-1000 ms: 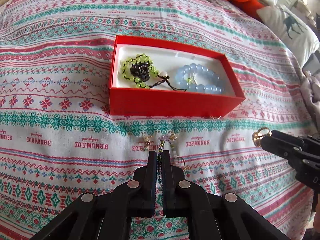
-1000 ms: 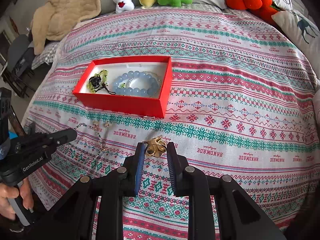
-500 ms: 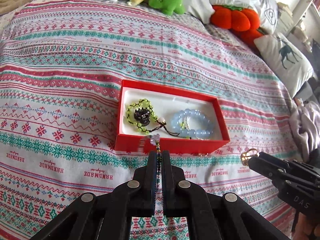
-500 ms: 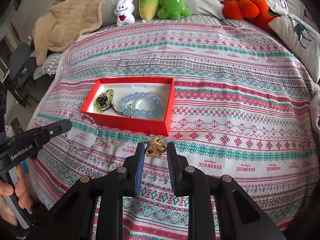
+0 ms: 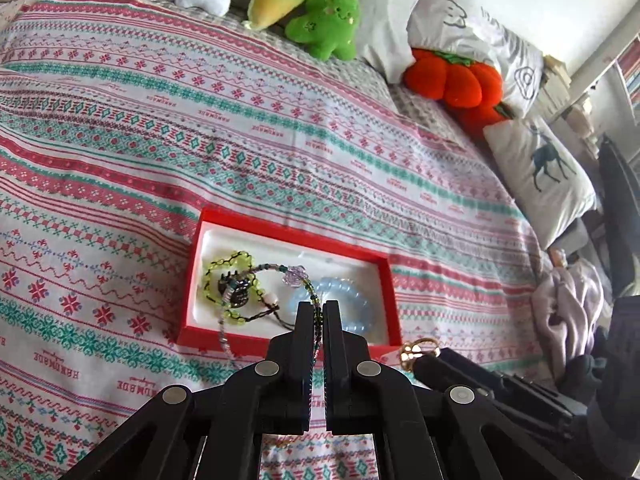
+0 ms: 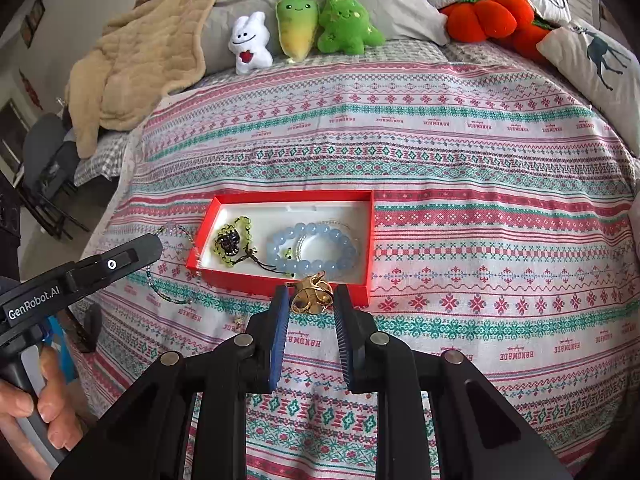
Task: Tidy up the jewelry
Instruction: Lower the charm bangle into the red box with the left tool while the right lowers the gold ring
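Observation:
A red box (image 5: 288,342) (image 6: 280,284) lies on the patterned bedspread. It holds a green bead bracelet with a dark charm (image 5: 232,280) (image 6: 232,240) and a pale blue bead bracelet (image 5: 360,312) (image 6: 312,248). My left gripper (image 5: 318,312) (image 6: 156,244) is shut on a thin beaded bracelet (image 5: 280,270) (image 6: 168,296) and holds it in the air over the box's near left side. My right gripper (image 6: 310,300) (image 5: 416,358) is shut on a gold ring (image 6: 312,298) (image 5: 414,350), just in front of the box's near right corner.
Small earrings (image 6: 239,323) lie on the bedspread in front of the box. Plush toys (image 6: 304,28), an orange pumpkin plush (image 6: 492,16), pillows (image 5: 540,176) and a beige blanket (image 6: 140,56) line the bed's far edge.
My left gripper has lifted the thin beaded bracelet off the bedspread and carried it toward the box. My right gripper, still holding the ring, has moved closer to the box.

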### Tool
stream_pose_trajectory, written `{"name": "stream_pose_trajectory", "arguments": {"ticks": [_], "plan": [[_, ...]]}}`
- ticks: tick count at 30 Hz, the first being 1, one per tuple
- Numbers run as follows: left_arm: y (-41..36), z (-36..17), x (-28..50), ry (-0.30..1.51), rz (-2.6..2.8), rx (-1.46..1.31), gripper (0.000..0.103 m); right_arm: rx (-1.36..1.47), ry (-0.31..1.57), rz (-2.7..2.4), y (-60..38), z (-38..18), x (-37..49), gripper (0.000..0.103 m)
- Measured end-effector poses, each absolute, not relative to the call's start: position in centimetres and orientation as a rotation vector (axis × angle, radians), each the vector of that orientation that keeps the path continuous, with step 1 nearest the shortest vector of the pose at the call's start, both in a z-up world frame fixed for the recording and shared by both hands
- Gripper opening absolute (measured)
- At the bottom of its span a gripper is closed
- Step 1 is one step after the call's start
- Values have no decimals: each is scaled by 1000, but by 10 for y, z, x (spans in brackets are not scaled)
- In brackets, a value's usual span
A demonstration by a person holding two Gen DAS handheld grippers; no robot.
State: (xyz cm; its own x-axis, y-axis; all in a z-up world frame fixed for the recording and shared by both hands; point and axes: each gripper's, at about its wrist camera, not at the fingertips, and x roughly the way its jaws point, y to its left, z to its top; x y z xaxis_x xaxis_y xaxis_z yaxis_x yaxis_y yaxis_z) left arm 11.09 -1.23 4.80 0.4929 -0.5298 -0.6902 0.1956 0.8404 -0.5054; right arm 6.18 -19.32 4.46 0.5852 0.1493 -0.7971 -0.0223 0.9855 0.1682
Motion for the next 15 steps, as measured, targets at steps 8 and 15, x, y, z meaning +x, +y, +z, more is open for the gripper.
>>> {"name": "stream_pose_trajectory", "arguments": {"ticks": [8,15], "plan": [[-34,33,135,968,-480,-423,0,170,943,76,-197,37,80,24],[-30,9,152,1008,-416,-419,0,165,915,93,-203,33,93,24]]}}
